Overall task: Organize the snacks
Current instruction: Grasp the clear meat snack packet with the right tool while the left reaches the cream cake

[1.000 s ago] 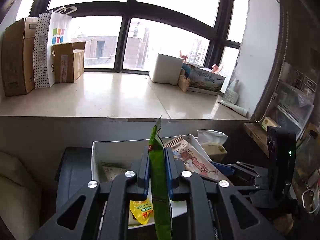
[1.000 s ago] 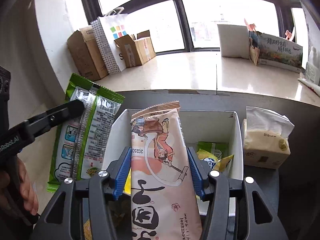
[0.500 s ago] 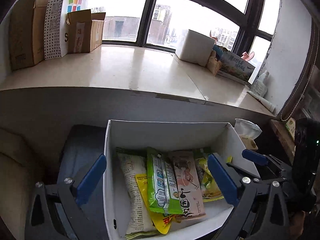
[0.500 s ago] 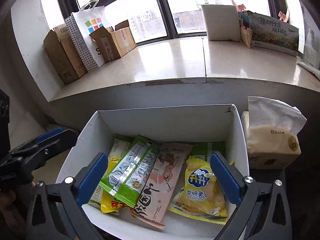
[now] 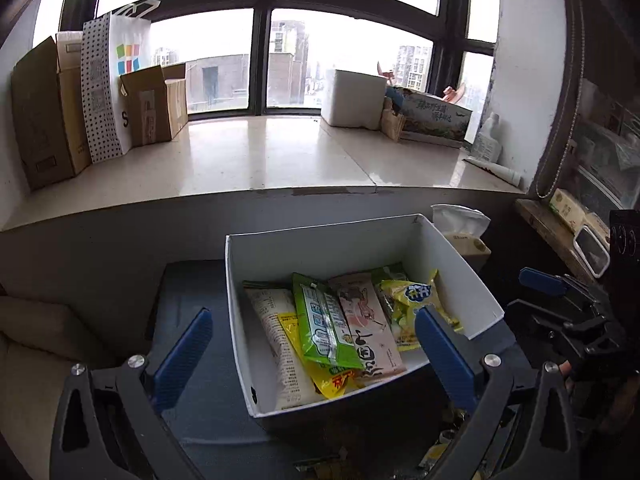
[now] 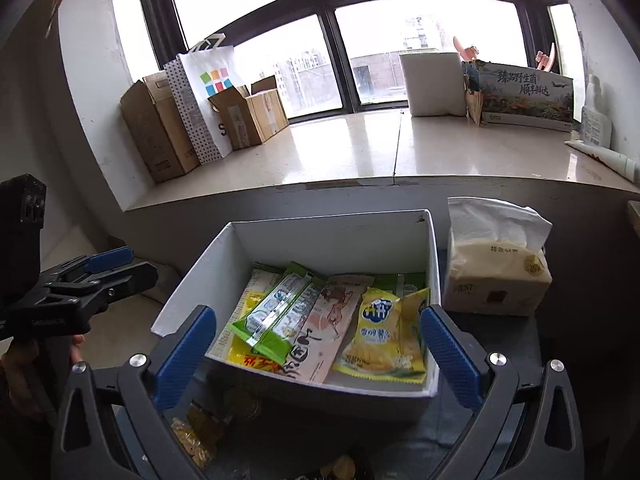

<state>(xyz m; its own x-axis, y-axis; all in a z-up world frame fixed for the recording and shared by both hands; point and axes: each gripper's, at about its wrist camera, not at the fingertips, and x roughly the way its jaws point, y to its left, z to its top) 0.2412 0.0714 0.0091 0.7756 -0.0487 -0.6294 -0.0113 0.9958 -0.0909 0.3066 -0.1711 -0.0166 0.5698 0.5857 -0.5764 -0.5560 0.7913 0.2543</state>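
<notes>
A white rectangular cardboard box (image 6: 332, 236) is sitting on a dark surface (image 5: 192, 292) below a pale stone window sill (image 6: 460, 148), and the snacks are lying inside it. A green foil packet with white panels (image 6: 272, 320) is resting on top of the pile, overlapping a pink paper-look packet printed with a cartoon figure (image 6: 328, 328) just beside it. A yellow crisp bag with a blue logo (image 6: 384, 336) is lying to the right of the pink packet, touching it. A pale cream packet (image 5: 280, 332) is lying along the left wall of the box, and a yellow packet with red lettering (image 6: 250, 358) is peeking out from under the green one.

The left gripper (image 5: 314, 354) is hovering in front of the box with its blue-padded fingers (image 5: 182, 354) spread wide, pinching nothing. The right gripper (image 6: 316, 354) is also standing fully spread and empty, its fingers (image 6: 450, 358) framing the near end of the box. In the right wrist view, the left gripper is showing at the left edge with a person's hand (image 6: 16, 372) behind it.

A soft tissue pack with a white tissue sticking up (image 6: 496, 268) is standing just beside the box on its right. On the sill, brown cardboard boxes (image 6: 160, 132) and a white paper bag with coloured squares (image 6: 208, 92) are standing at the left, and a white foam box (image 6: 434, 84) is standing at the right.
</notes>
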